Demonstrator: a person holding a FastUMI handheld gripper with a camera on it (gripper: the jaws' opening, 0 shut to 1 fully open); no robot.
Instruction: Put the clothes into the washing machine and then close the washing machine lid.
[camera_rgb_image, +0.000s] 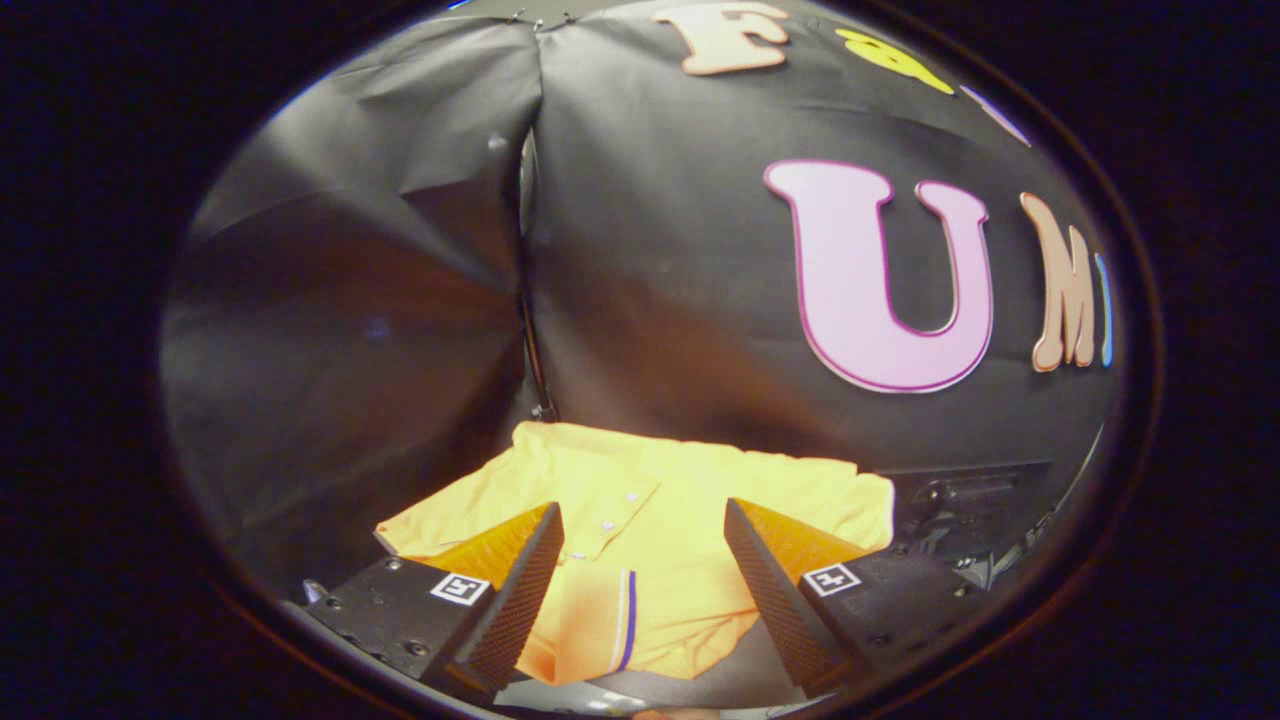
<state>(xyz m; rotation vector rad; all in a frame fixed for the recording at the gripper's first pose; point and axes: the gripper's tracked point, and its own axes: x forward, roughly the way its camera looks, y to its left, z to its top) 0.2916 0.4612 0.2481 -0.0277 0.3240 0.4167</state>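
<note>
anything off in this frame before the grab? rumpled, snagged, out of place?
Nothing stands out. The orange polo shirt lies spread fairly flat below the black cloth wall, button placket and striped edge showing. The hand-held gripper is open, fingers apart over the shirt's near part, not pressing on it.

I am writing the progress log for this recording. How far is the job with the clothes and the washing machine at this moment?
Nothing looks done yet. The orange shirt lies spread flat in front of the black cloth wall. In hand: the gripper is open, its fingers on either side of the shirt's buttoned placket, not pressing on it. Left: grasping the shirt, putting it into the washing machine and closing the lid.
</note>
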